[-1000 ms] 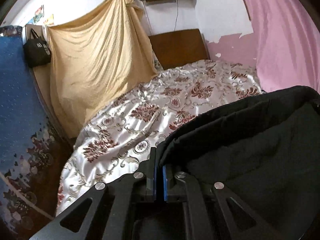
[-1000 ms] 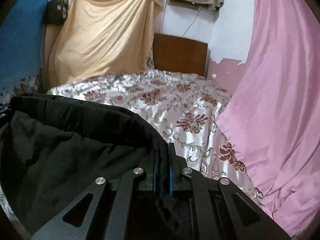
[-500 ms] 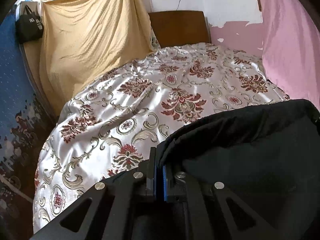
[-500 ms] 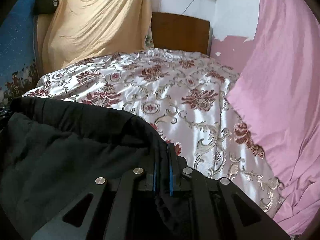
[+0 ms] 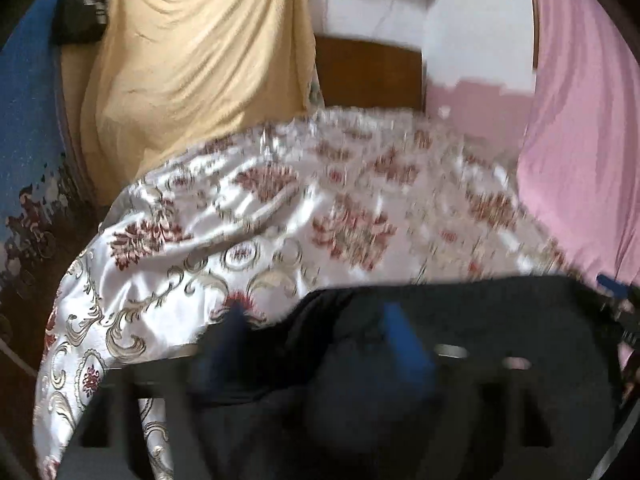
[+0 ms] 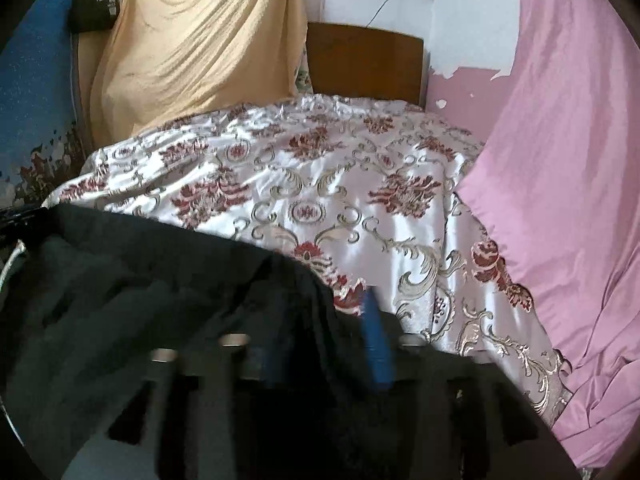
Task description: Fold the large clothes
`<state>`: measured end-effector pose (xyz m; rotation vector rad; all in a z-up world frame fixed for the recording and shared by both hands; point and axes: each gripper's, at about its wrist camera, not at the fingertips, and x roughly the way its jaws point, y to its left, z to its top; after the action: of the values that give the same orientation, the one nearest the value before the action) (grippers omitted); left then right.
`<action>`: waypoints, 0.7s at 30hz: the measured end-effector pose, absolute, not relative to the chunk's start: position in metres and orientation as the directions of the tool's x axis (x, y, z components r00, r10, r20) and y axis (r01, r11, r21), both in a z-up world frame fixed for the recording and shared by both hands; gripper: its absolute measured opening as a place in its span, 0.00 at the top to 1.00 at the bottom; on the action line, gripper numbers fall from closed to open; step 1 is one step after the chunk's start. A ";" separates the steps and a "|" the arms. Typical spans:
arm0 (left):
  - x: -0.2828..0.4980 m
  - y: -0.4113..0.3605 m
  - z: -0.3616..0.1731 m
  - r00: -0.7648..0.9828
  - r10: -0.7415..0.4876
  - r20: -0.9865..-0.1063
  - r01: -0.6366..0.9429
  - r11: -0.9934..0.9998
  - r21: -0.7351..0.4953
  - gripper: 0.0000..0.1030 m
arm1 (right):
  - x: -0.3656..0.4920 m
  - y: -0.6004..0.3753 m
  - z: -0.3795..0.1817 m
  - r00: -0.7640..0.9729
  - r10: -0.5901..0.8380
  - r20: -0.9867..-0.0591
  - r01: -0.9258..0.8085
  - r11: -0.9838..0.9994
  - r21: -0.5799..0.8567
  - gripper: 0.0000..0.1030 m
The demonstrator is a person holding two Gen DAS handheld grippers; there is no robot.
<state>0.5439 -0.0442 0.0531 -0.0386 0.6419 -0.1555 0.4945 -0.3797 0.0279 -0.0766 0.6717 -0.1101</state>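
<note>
A large black garment [image 5: 500,320] lies spread over the near end of the bed, its top edge running between my two grippers. In the blurred left wrist view my left gripper [image 5: 320,332] has its jaws opening, blue pads wide apart, with the garment's corner loose between them. The same black garment [image 6: 140,280] fills the lower left of the right wrist view. There my right gripper [image 6: 324,344] has its jaws opening too, and a fold of the cloth hangs between the pads without being pinched. The right gripper's blue tip [image 5: 612,284] shows at the left view's right edge.
The bed wears a shiny white cover with red flowers [image 6: 320,180]. A pink curtain [image 6: 560,200] hangs along the right side and drapes onto the bed. A yellow cloth [image 6: 200,40], a wooden headboard [image 6: 364,64], a black bag [image 6: 94,8] and a blue cloth [image 6: 32,80] stand behind and left.
Both grippers were shut on the garment's top edge and have let it go, pads now apart. Both have sunk toward the bed, and the garment lies lower on the cover.
</note>
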 end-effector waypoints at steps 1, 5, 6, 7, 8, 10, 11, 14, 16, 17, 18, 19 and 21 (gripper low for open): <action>0.539 -0.043 0.058 0.804 -0.167 -0.570 0.133 0.986 -0.101 0.18 | 0.491 -0.380 0.032 0.787 -0.122 -0.605 0.078 0.992 -0.099 0.43; 0.522 -0.044 0.066 0.805 -0.215 -0.553 0.170 0.977 -0.132 0.16 | 0.477 -0.379 0.046 0.811 -0.115 -0.574 0.078 0.993 -0.089 0.29; 0.516 -0.046 0.065 0.803 -0.226 -0.551 0.183 0.974 -0.134 0.15 | 0.471 -0.378 0.049 0.816 -0.107 -0.568 0.073 0.994 -0.082 0.27; 0.508 -0.048 0.063 0.801 -0.241 -0.548 0.202 0.970 -0.133 0.14 | 0.465 -0.376 0.051 0.821 -0.097 -0.563 0.068 0.995 -0.072 0.23; 0.498 -0.050 0.060 0.801 -0.256 -0.542 0.219 0.967 -0.132 0.13 | 0.456 -0.374 0.053 0.829 -0.077 -0.555 0.056 0.997 -0.055 0.19; 0.480 -0.054 0.053 0.800 -0.281 -0.531 0.245 0.960 -0.138 0.08 | 0.439 -0.369 0.054 0.841 -0.040 -0.540 0.034 0.999 -0.021 0.11; 0.469 -0.057 0.047 0.795 -0.302 -0.527 0.266 0.953 -0.145 0.08 | 0.431 -0.366 0.053 0.846 -0.011 -0.533 0.015 1.000 0.003 0.07; 0.446 -0.067 0.030 0.766 -0.341 -0.545 0.304 0.939 -0.160 0.07 | 0.401 -0.351 0.043 0.859 0.069 -0.507 -0.049 0.997 0.052 0.06; 0.436 -0.071 0.021 0.749 -0.359 -0.557 0.321 0.932 -0.168 0.07 | 0.388 -0.342 0.034 0.861 0.090 -0.501 -0.071 0.996 0.057 0.05; 0.431 -0.074 0.016 0.744 -0.367 -0.559 0.333 0.928 -0.166 0.07 | 0.382 -0.336 0.028 0.860 0.103 -0.500 -0.087 0.995 0.055 0.05; 0.428 -0.077 0.012 0.742 -0.371 -0.558 0.343 0.926 -0.161 0.07 | 0.379 -0.333 0.023 0.859 0.107 -0.501 -0.095 0.994 0.050 0.05; 0.426 -0.081 0.009 0.740 -0.375 -0.558 0.355 0.923 -0.150 0.07 | 0.377 -0.328 0.018 0.858 0.109 -0.502 -0.102 0.994 0.041 0.05; 0.429 -0.090 0.002 0.735 -0.366 -0.571 0.366 0.923 -0.121 0.07 | 0.379 -0.318 0.006 0.852 0.110 -0.511 -0.116 0.993 0.021 0.04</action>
<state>0.4285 -0.0903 0.0023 -0.0002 0.6272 -0.4026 0.3785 -0.3176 0.0060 -0.0105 0.5375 0.1189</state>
